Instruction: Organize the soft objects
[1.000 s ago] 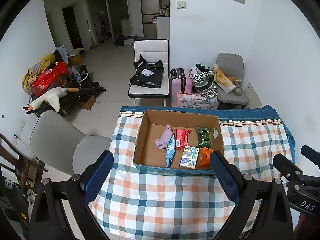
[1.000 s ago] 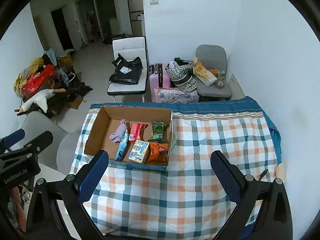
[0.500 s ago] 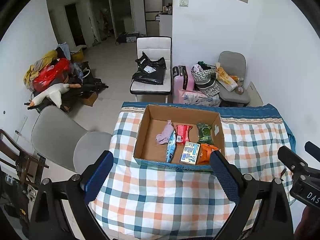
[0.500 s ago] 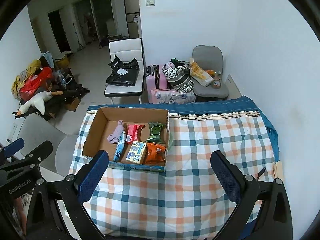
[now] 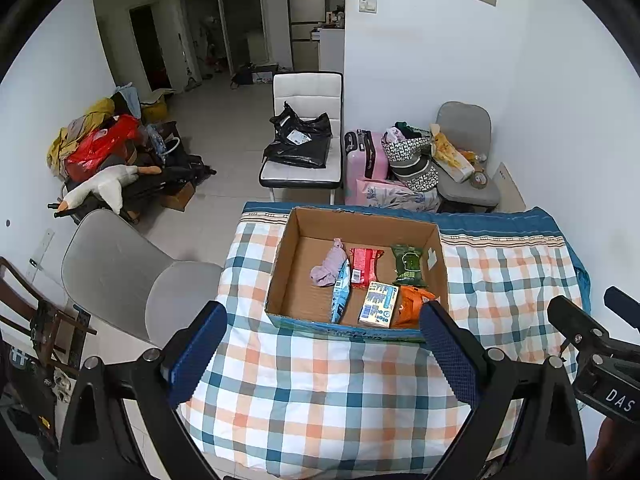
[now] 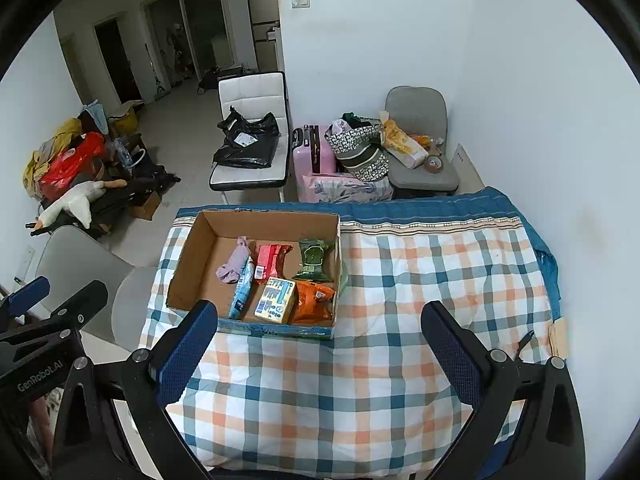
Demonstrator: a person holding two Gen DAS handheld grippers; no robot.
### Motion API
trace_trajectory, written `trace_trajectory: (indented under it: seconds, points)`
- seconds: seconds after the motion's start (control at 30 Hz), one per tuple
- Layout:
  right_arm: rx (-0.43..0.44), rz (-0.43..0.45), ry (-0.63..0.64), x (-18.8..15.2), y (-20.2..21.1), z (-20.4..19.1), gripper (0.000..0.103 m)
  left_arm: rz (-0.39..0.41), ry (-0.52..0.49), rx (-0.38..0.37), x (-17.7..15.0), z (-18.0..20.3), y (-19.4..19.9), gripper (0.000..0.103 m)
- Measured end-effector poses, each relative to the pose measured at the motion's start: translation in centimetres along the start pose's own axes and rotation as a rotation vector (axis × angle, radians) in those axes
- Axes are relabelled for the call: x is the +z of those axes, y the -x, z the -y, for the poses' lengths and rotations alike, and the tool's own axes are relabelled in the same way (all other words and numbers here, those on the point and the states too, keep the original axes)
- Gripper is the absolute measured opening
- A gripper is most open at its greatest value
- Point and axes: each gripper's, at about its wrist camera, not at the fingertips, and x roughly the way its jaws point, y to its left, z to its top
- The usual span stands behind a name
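Observation:
An open cardboard box (image 5: 296, 236) (image 6: 188, 252) stands on a plaid-covered table (image 5: 320, 392) (image 6: 420, 280), at its far left part. In it lie a lilac sock (image 5: 330, 266) (image 6: 234, 264), a red packet (image 5: 364, 266) (image 6: 270, 260), a green packet (image 5: 407, 264) (image 6: 314, 258), a blue pouch (image 5: 341, 296) (image 6: 242, 292), a yellow-blue carton (image 5: 378, 304) (image 6: 276, 299) and an orange packet (image 5: 408, 306) (image 6: 314, 300). My left gripper (image 5: 324, 354) and right gripper (image 6: 320, 354) are both open and empty, held high above the table's near edge.
A grey chair (image 5: 120, 272) stands left of the table. A white chair with black bags (image 5: 304, 148), a pink suitcase (image 5: 366, 156) and a grey chair with bags (image 5: 464, 160) stand behind it. A pile of clothes and a plush goose (image 5: 100, 188) lies by the left wall.
Both grippers have risen and drawn back from the table, so the box looks smaller and farther. Both stay open. Nothing in the box has moved.

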Motion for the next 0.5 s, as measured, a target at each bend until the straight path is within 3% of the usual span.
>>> trace_trajectory:
  seconds: [0.5]
  points:
    - [-0.005, 0.000, 0.002, -0.03, -0.10, -0.05, 0.103, -0.009, 0.003, 0.006, -0.33, -0.42, -0.34, 0.099]
